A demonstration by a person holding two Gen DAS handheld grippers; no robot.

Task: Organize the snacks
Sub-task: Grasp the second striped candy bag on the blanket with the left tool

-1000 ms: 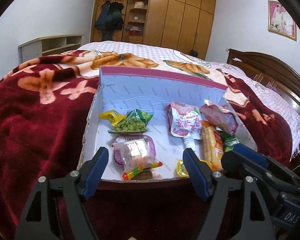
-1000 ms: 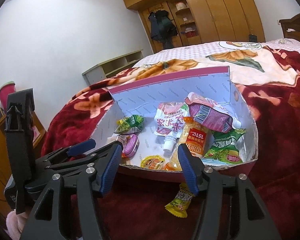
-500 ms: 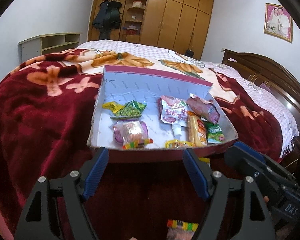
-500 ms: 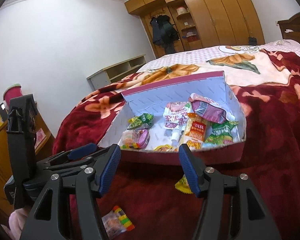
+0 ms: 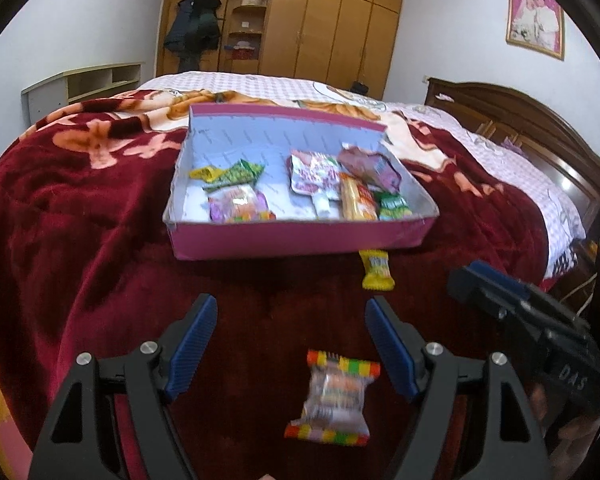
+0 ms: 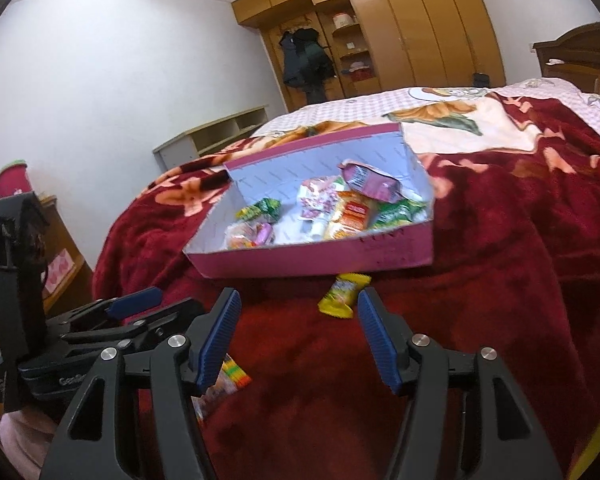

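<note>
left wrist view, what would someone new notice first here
The pink cardboard box with a pale lining, full of bright snack packets, sits on the dark red floral blanket. Two snacks lie outside it: a yellow packet against its front wall, and a clear packet with rainbow-striped ends nearer, between the open blue-padded fingers of the left hand-held gripper.

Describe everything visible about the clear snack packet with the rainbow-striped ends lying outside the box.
The clear snack packet is a small see-through plastic pouch with red, yellow and green striped seals at both ends; its pinkish contents are blurred. It lies flat on the dark red blanket, well short of the pink box and apart from it. In the left wrist view it sits between the open left gripper's fingers, untouched. In the right wrist view only one striped end shows, behind a finger.
</note>
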